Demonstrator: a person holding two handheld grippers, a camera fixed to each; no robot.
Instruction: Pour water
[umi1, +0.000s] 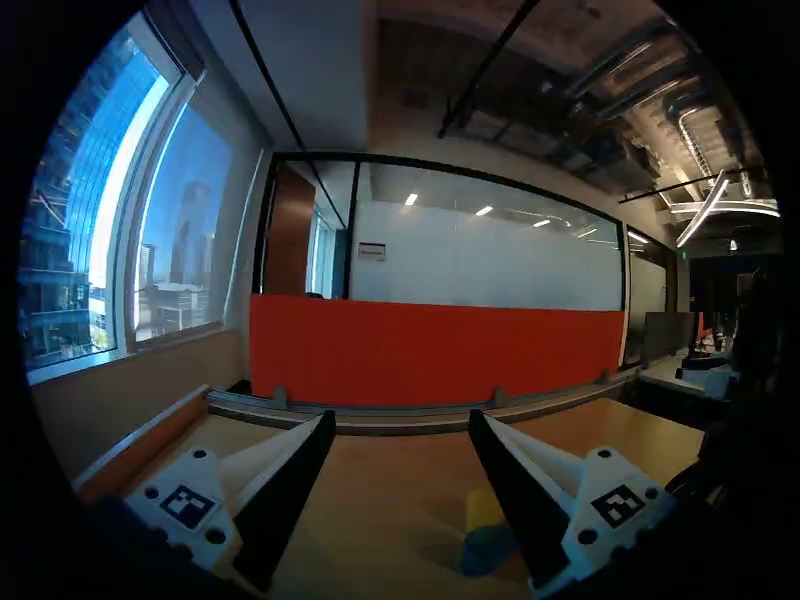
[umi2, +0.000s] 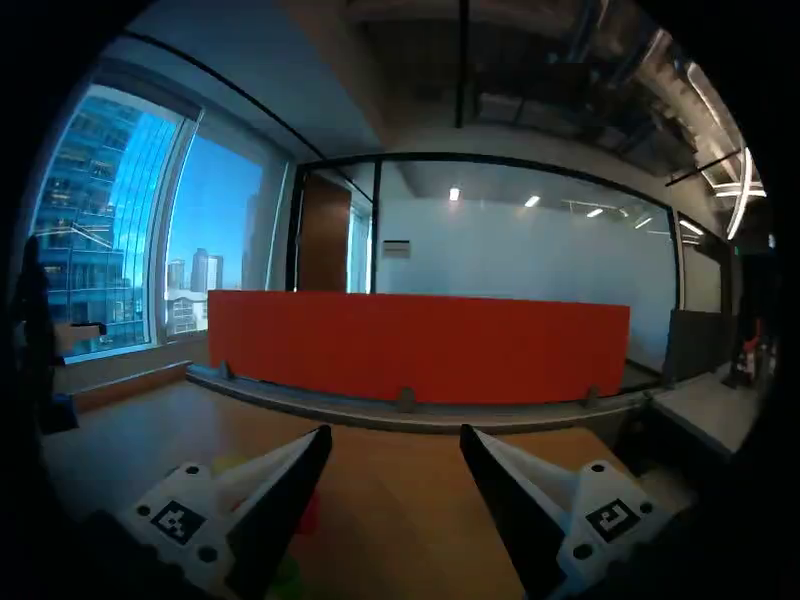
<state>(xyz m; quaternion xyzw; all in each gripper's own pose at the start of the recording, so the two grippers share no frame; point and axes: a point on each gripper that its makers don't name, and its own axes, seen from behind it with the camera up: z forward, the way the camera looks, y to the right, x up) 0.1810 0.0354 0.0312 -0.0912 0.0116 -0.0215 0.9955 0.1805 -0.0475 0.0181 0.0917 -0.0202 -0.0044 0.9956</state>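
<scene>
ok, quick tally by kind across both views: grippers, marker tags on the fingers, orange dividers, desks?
grippers: 2, the left gripper and the right gripper, both open
marker tags: 4, two on each gripper
orange divider: 1, the same one in both views
wooden desk: 1
total: 8

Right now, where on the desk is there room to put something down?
The desk is bare wood ahead of the left gripper, up to the orange divider. Crowded: the yellow-and-blue thing low beside that gripper, and the colourful things low beside the right gripper.
</scene>
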